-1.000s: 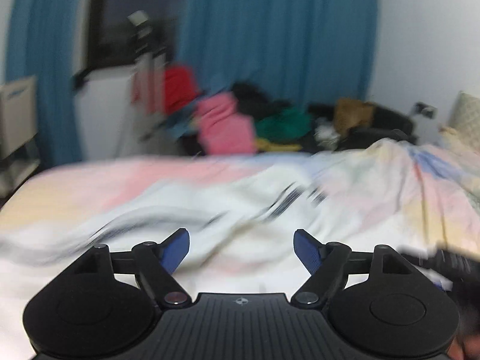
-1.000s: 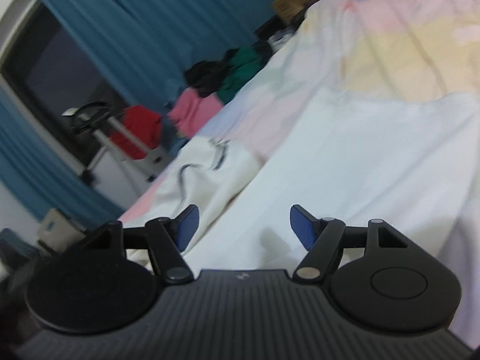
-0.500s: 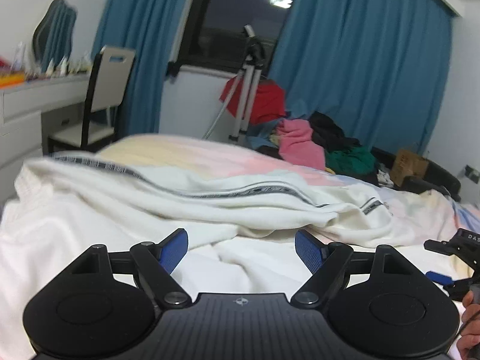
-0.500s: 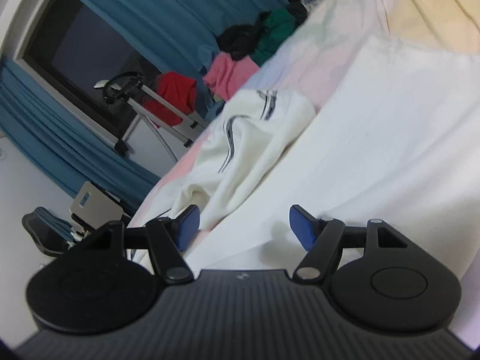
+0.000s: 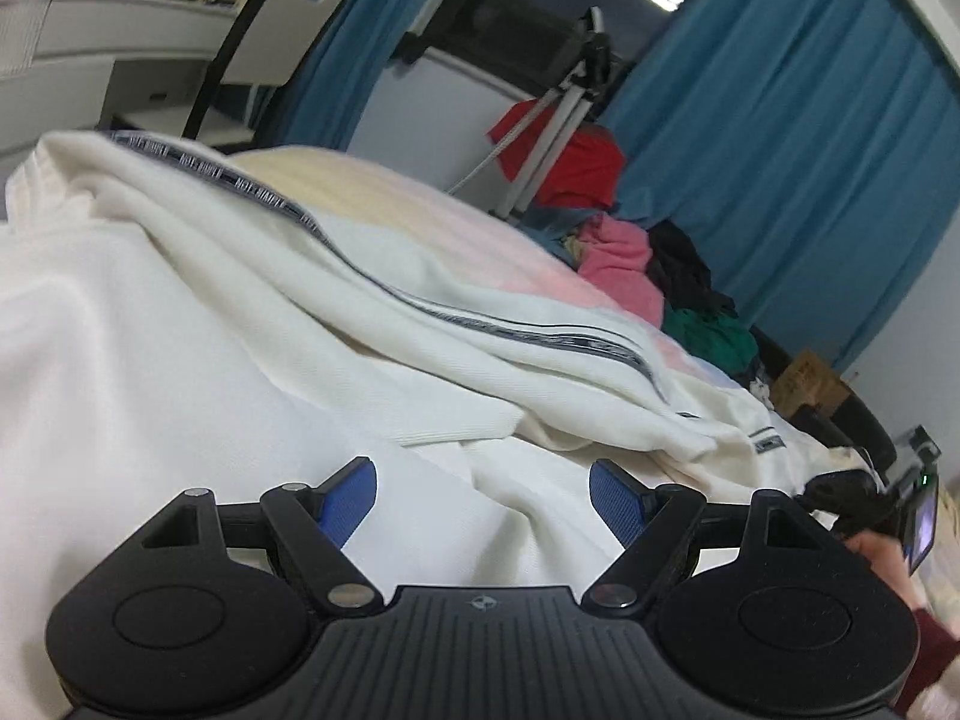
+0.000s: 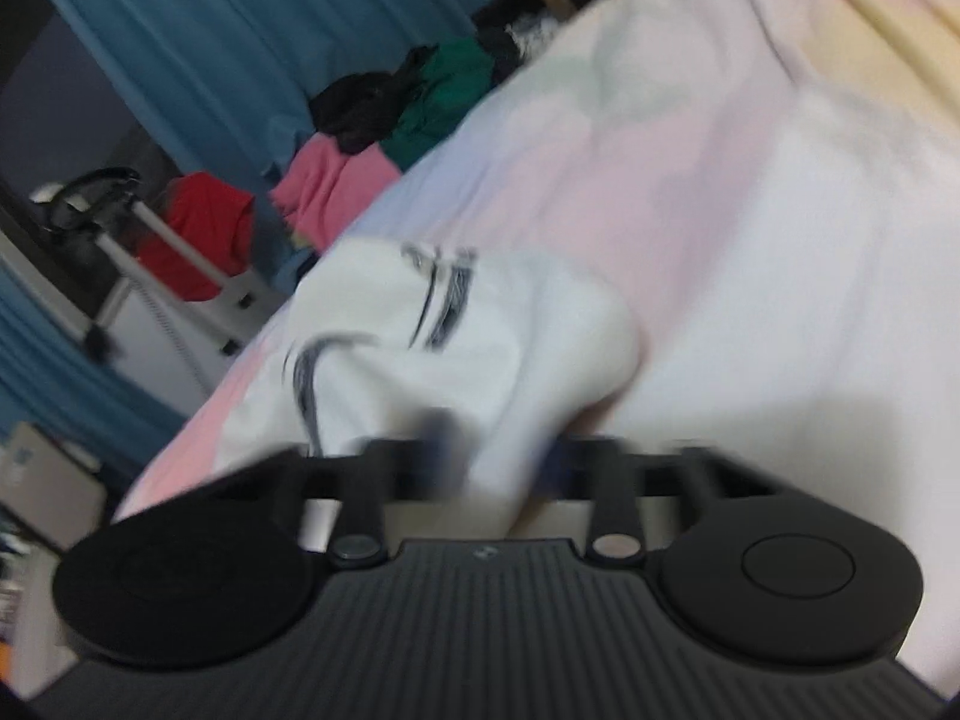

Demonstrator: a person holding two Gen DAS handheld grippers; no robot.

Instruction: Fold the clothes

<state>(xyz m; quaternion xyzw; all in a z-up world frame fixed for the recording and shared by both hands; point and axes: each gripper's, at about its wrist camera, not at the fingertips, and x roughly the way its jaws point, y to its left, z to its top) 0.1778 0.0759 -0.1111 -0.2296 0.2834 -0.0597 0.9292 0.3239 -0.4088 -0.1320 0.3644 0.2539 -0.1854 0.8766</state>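
Observation:
A white garment [image 5: 240,312] with a dark printed stripe [image 5: 540,339] lies rumpled across the pastel bed sheet [image 5: 420,222]. My left gripper [image 5: 483,501] hovers open just above the garment's flat part, with nothing between its blue pads [image 5: 348,498]. In the blurred right wrist view, my right gripper [image 6: 501,459] has its fingers drawn in on a raised fold of the white garment [image 6: 480,330]. A person's hand [image 5: 882,552] holding that gripper shows at the right edge of the left wrist view.
Beyond the bed lies a pile of pink, green and black clothes [image 5: 636,276], beside a tripod draped with red cloth [image 5: 564,150]. A chair [image 5: 264,48] and desk [image 5: 72,54] stand far left. Blue curtains [image 5: 780,150] hang behind. A cardboard box [image 5: 810,384] sits far right.
The right gripper went from open to closed on a fold of the white garment. The left gripper swung left, tilted and dropped closer to the garment, staying open.

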